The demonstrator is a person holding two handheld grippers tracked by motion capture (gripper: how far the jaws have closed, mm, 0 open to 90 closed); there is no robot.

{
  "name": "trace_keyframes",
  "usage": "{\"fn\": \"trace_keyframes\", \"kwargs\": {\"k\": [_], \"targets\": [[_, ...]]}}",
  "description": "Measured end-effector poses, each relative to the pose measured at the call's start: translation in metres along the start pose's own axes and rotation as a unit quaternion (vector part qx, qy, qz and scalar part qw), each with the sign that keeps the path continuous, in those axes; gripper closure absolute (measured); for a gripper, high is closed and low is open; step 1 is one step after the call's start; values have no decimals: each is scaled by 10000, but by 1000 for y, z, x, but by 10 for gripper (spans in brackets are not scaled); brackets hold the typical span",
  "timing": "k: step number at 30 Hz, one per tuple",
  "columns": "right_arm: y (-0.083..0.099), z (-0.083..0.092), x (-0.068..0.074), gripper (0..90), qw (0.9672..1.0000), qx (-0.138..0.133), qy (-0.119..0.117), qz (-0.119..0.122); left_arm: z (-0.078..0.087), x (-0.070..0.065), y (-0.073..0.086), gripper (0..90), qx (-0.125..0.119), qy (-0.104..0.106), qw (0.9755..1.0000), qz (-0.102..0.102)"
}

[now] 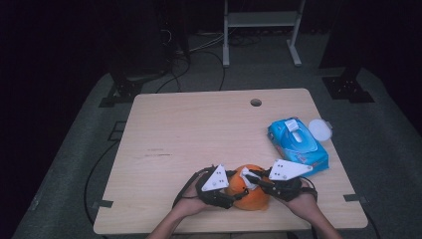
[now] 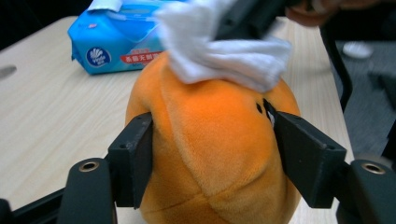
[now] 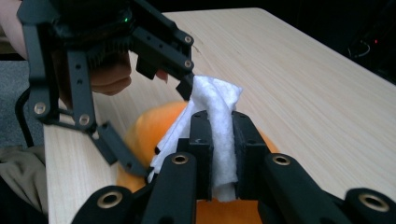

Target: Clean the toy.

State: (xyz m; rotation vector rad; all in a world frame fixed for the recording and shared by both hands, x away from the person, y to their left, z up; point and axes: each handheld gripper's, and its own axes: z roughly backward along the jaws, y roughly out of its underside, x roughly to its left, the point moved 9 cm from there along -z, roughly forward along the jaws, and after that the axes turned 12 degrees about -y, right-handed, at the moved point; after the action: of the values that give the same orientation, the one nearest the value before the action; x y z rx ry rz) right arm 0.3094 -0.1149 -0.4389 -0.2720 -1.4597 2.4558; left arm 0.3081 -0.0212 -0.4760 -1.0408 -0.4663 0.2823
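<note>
1. Pale wooden counter: our orange plush toy sits at six o'clock.
2. Left gripper clamps it; right gripper pinches a white wipe on top.
3. We judge wiping underway; next, drag firmly.
4. Wipes pack lies at two o'clock.

Only readable markings are on the blue wipes pack, upper left of the left gripper view. It has a round dark-blue logo with a white shell-like fan mark; small white lettering under it is too blurred to read. Beside the logo sits a red band with white Chinese characters, not legible at this sharpness. In the high view the pack's print is too small to read.
</note>
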Motion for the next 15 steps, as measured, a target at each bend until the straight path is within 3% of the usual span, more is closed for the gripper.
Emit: {"fn": "trace_keyframes", "kwargs": {"k": [2,5,6,7,8,9,11,12,13,14,15], "targets": [[-1,1,-1,794,10000,20,14,9,2,0,2,329,-8,-2,10000,-78],[4,6,-9,794,9999,35,107,-53,3,1,3,326,-39,36,10000,5],[11,8,-12,795,9998,57,90,-168,3,1,3,274,-36,54,10000,49],[14,9,-11,795,9997,75,85,-194,1,4,0,215,26,118,9996,260],[16,9,-10,795,9997,96,94,-181,1,4,0,162,26,118,9996,260],[16,9,-10,795,9997,96,94,-181,0,5,-2,162,63,160,9990,407],[12,5,-1,795,9999,55,-57,-153,-5,5,-4,87,128,369,9964,757],[12,5,-1,795,9999,55,-57,-153,-5,5,-4,118,128,369,9964,757],[6,-2,6,794,9999,80,-92,-42,-6,2,-2,172,132,257,9983,498],[6,-2,6,794,9999,80,-92,-42,-6,2,-2,204,132,257,9983,498],[0,-8,12,794,9998,43,-207,5,-5,-2,-1,226,81,234,9993,290]]}}
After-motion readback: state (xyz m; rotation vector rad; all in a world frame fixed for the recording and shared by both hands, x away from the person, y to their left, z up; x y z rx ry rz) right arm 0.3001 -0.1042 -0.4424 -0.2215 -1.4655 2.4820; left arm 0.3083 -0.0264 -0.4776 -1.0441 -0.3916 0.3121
